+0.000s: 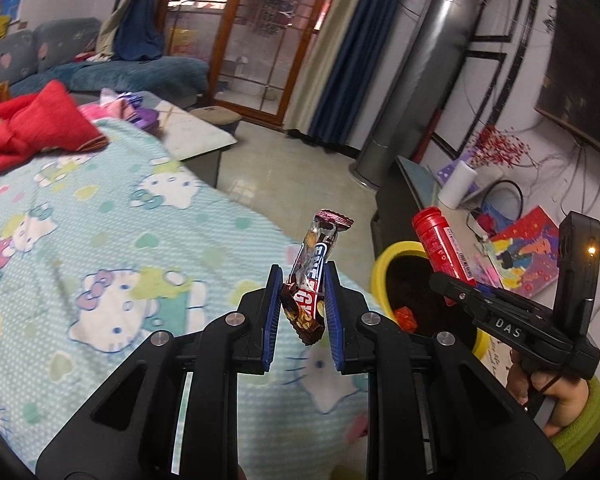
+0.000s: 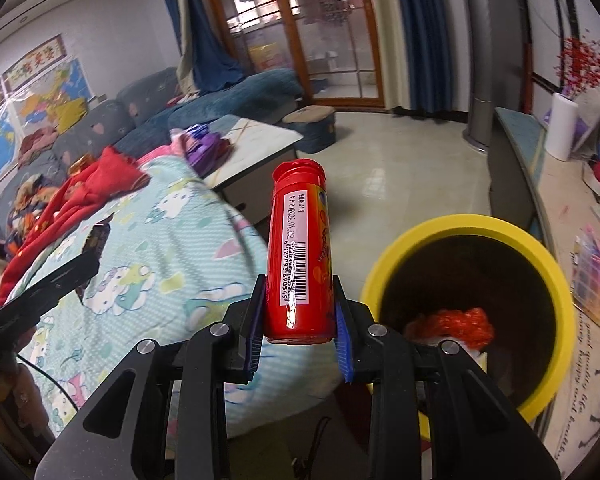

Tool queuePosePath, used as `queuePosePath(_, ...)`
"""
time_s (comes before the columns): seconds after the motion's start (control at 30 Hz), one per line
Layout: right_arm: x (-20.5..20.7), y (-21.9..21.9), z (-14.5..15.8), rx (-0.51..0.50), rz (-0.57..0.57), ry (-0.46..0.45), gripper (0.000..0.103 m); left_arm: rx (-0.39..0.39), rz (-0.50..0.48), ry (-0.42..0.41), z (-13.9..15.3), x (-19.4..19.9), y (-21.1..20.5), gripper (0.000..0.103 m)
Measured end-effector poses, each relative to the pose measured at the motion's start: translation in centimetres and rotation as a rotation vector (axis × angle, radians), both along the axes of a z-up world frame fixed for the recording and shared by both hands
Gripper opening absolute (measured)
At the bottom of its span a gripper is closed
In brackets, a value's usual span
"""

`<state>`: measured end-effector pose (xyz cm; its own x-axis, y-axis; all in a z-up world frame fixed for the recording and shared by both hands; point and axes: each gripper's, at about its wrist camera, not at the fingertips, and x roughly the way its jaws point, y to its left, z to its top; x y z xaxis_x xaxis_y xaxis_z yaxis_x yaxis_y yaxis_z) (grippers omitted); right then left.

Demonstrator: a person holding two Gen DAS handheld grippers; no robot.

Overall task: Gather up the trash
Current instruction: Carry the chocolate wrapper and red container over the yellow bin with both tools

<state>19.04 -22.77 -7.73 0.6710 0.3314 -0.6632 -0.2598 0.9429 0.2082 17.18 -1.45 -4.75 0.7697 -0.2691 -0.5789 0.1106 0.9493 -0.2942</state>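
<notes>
Trash is already in both grippers and carried off the cartoon-print blanket (image 1: 100, 240), I judge for dropping into the yellow-rimmed bin (image 2: 556, 276) at about four o'clock of the red tube (image 2: 298, 248). Left gripper (image 1: 302, 300): jaws nearly together, pinching a crumpled candy-bar wrapper (image 1: 314, 276) upright. Right gripper (image 2: 300, 320): jaws partway apart, clamped on the tube's base, cap pointing to twelve o'clock.

The right gripper (image 2: 300, 312) clamps a red tube (image 2: 298, 248) upright between its blue pads. A yellow-rimmed bin (image 2: 556, 280) sits just to its right, red trash (image 2: 456, 326) inside.
</notes>
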Motion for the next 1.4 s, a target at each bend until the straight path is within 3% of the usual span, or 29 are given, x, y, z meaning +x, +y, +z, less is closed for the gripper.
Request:
queuePosePath(0.63, -1.4, -8.0, -1.2, 0.014, -0.177, -0.015, 0.028, 0.075, -0.155, -0.049, 1.7, 0.2, -8.4, 0.015)
queuePosePath(1.4, -2.2, -14.8, -4.4, 0.056, -0.311, 0.035, 0.029, 0.205, -0.325, -0.045, 0.5, 1.8, -17.5, 0.015)
